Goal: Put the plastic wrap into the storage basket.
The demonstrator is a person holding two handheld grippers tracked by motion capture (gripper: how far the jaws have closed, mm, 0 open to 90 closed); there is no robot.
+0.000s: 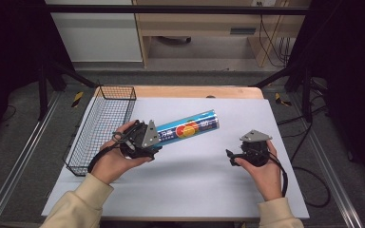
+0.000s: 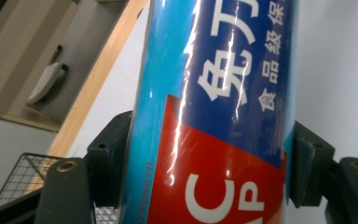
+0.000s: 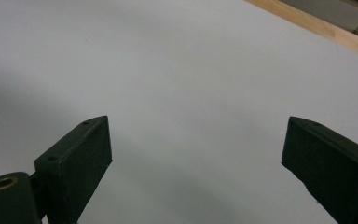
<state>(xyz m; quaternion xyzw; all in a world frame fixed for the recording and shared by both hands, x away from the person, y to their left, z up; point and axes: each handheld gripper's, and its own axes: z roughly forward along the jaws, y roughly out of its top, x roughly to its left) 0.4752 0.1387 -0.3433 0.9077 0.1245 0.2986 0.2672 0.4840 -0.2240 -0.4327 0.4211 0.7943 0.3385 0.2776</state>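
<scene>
A long blue tube [image 1: 189, 127] with a red and orange label points up and to the right from my left gripper [image 1: 153, 141], which is shut on its near end. In the left gripper view the tube [image 2: 214, 112] stands between the two black pads [image 2: 107, 158], pressed on both sides, with white characters on its blue and red wrap. My right gripper [image 1: 229, 157] rests in the person's hand at the right of the white sheet, pointing left. Its jaws stand wide apart over bare white surface [image 3: 191, 93], with nothing between them.
A black wire basket [image 1: 102, 124] stands at the left edge of the table, just left of my left hand. The white sheet [image 1: 195, 180] covers a wooden table [image 1: 195, 91]. Beyond the far edge are the floor and a wooden cabinet [image 1: 195, 23].
</scene>
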